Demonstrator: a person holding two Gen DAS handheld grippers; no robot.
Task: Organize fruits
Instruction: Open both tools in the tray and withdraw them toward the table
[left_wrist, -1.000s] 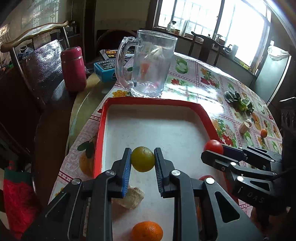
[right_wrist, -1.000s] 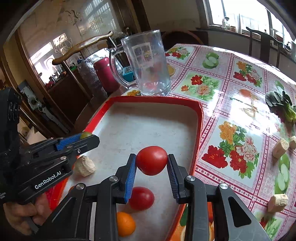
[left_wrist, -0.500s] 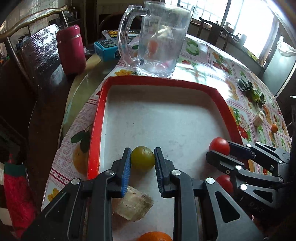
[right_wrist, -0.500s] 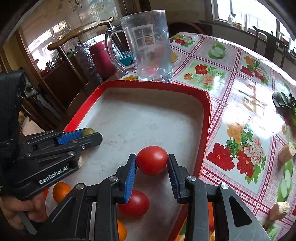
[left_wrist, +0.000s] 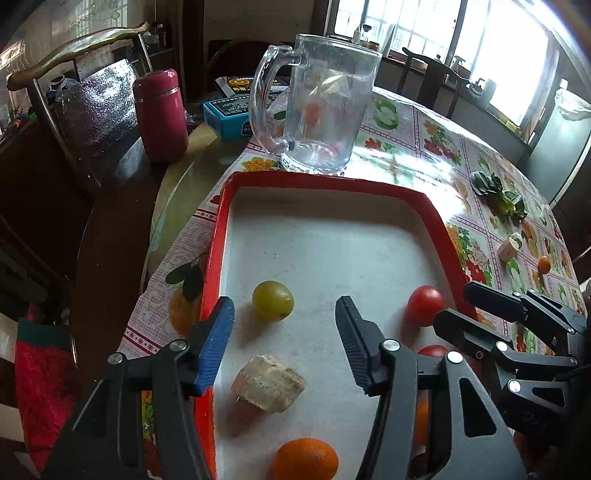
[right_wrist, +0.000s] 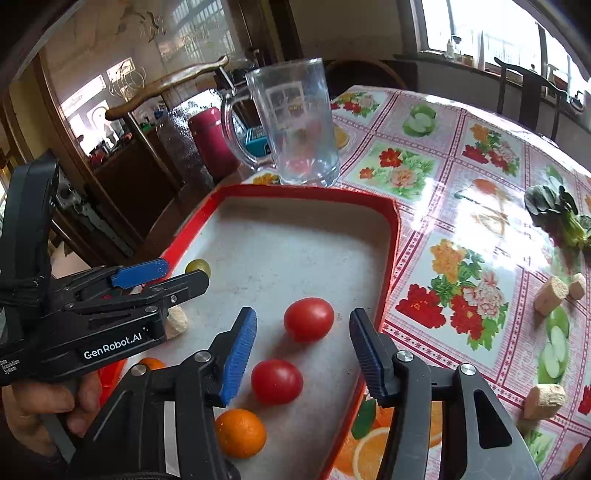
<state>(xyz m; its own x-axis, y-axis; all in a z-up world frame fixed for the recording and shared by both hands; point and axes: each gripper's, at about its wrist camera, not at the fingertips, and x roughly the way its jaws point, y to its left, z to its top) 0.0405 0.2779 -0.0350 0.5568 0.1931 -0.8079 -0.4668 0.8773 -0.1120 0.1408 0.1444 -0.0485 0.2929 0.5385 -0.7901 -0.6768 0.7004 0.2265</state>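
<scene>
A red-rimmed tray (left_wrist: 218, 236) (right_wrist: 391, 236) with a white floor lies on the flowered tablecloth. A green grape (left_wrist: 273, 300) (right_wrist: 197, 266) rests on the tray just ahead of my open left gripper (left_wrist: 284, 328) (right_wrist: 173, 275). A red tomato (right_wrist: 308, 319) (left_wrist: 424, 305) rests on the tray between the fingertips of my open right gripper (right_wrist: 303, 332) (left_wrist: 469, 310), untouched. A second tomato (right_wrist: 277, 381), an orange (right_wrist: 240, 432) (left_wrist: 306, 459) and a beige chunk (left_wrist: 269, 383) also lie in the tray.
A glass mug (left_wrist: 321, 107) (right_wrist: 291, 125) stands just beyond the tray. A red flask (left_wrist: 160, 114) and a blue box (left_wrist: 232, 114) stand at the table's left edge. Leafy greens (right_wrist: 561, 214), beige chunks (right_wrist: 550, 295) and a small orange (left_wrist: 543, 264) lie on the cloth at right.
Both grippers have opened. The left let go of the green grape and the right let go of the tomato; both fruits now rest on the tray floor.
</scene>
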